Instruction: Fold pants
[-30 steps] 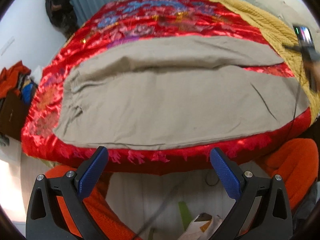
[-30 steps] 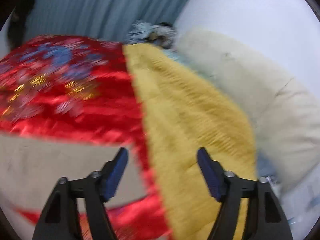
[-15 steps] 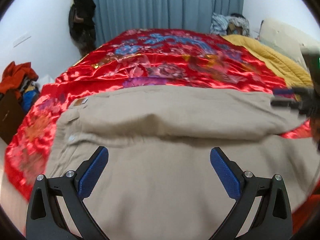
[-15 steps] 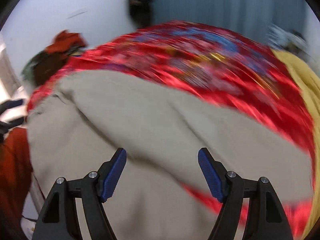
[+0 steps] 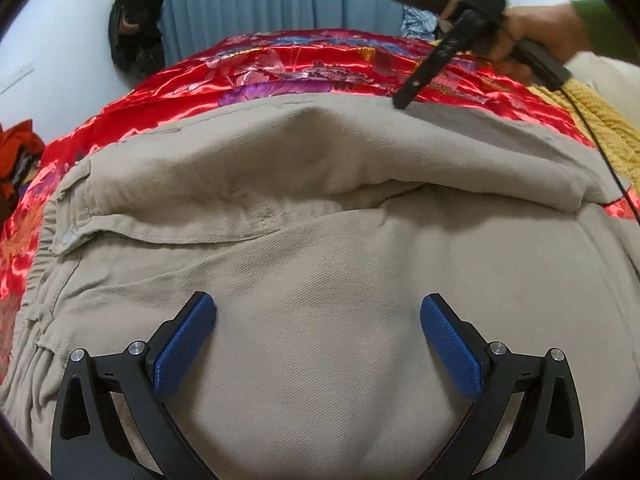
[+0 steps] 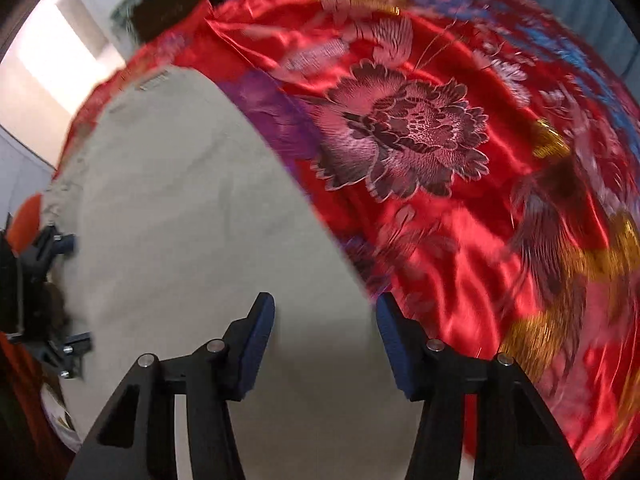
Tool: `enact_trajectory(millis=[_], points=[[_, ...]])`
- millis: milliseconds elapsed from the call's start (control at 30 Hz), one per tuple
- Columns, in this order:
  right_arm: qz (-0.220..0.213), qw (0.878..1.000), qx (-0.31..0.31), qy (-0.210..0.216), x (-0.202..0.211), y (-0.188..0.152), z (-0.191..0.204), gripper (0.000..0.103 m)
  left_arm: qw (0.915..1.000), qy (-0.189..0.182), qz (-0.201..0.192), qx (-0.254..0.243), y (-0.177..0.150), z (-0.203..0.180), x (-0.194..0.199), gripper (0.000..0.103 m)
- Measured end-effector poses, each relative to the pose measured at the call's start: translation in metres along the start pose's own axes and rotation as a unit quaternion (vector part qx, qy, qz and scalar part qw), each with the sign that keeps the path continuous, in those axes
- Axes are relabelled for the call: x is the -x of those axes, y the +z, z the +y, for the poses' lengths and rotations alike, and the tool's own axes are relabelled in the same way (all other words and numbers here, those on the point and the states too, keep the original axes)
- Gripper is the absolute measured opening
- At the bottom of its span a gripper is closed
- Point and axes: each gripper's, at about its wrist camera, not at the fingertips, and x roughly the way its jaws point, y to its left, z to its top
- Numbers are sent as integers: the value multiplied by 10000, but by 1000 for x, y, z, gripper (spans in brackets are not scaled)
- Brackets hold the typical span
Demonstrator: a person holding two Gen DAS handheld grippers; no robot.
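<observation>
Red floral satin bedspread (image 5: 304,68), blue curtain (image 5: 248,4), yellow blanket (image 5: 600,120)

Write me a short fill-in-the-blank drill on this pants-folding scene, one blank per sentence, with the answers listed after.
1. The beige pants lie on a shiny bedspread whose main colour is ____.
2. The left gripper has its jaws ____ above the pants.
3. The right gripper hovers over the pants' far ____.
4. The curtain behind the bed is ____.

Answers: red; open; edge; blue

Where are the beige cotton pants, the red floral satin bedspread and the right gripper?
beige cotton pants (image 5: 320,264): left wrist view, on the near leg's flat cloth.
red floral satin bedspread (image 6: 404,148): right wrist view, on the big dark flower.
right gripper (image 6: 325,344): right wrist view, between its open blue fingertips.
</observation>
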Motion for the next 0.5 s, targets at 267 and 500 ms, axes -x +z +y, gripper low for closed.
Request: enact_trajectory(millis=[267, 500], points=[[960, 9930, 688, 40, -21, 10, 19, 3, 10000, -35, -13, 8, 6, 0, -6, 102], [68, 9536, 1213, -2755, 24, 51, 39, 5, 9999, -51, -43, -126, 5, -5, -5, 102]])
